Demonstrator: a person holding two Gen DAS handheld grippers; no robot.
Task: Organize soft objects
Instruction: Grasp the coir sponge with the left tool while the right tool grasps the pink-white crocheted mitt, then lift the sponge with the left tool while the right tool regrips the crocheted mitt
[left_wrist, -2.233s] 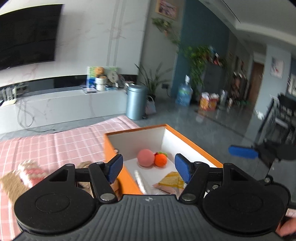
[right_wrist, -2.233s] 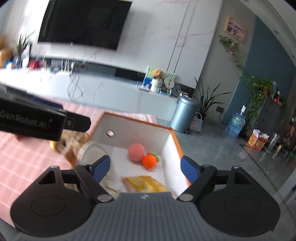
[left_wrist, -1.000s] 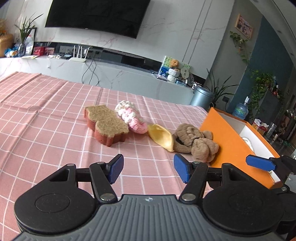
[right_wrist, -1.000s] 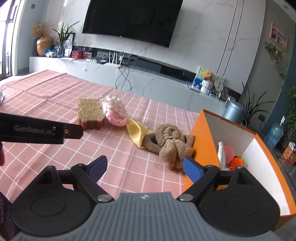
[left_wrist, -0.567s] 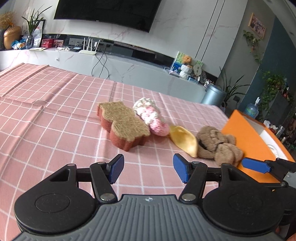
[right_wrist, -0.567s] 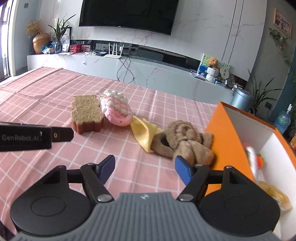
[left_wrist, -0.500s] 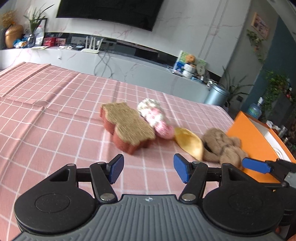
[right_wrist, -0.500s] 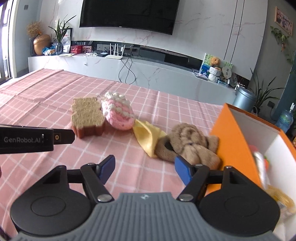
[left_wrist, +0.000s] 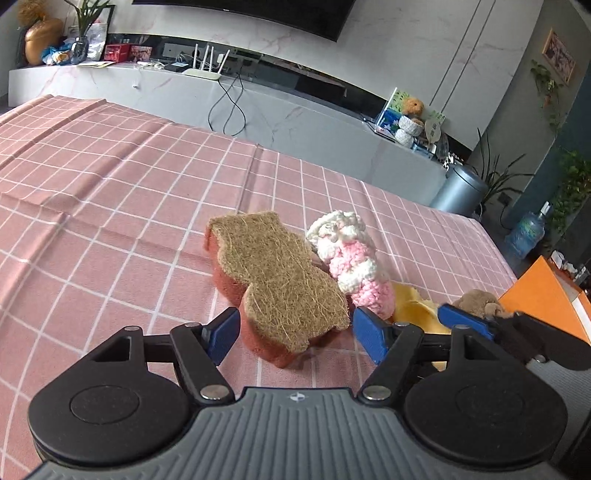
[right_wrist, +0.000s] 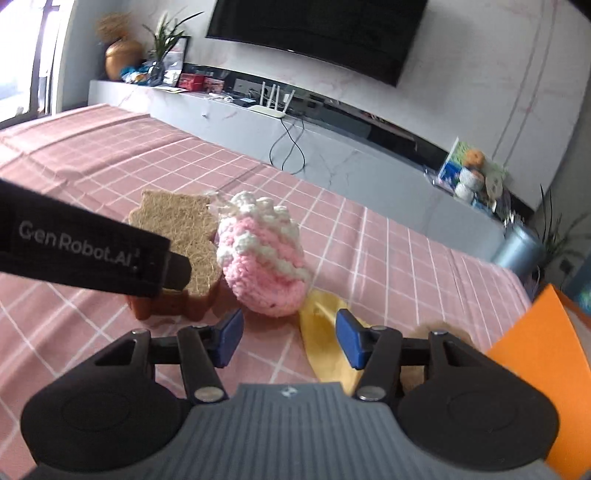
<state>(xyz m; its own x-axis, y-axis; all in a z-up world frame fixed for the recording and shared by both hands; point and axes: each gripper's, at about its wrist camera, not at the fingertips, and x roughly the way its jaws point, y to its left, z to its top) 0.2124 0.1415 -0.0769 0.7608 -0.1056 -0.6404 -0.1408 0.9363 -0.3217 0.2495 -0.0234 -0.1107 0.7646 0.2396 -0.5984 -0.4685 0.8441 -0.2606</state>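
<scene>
On the black arm crossing the left of the right wrist view we read "GenRobot.AI". Our left gripper (left_wrist: 293, 330) points down at the table, its jaws opening, and the near end of the brown sponge (left_wrist: 275, 284) lies between them, not pressed. Our right gripper (right_wrist: 288, 334) is closing on nothing; the pink crochet piece (right_wrist: 264, 267) sits just above it at frame centre, with the yellow cloth (right_wrist: 325, 332) beside. The orange box (right_wrist: 543, 354) stands at lower right.
</scene>
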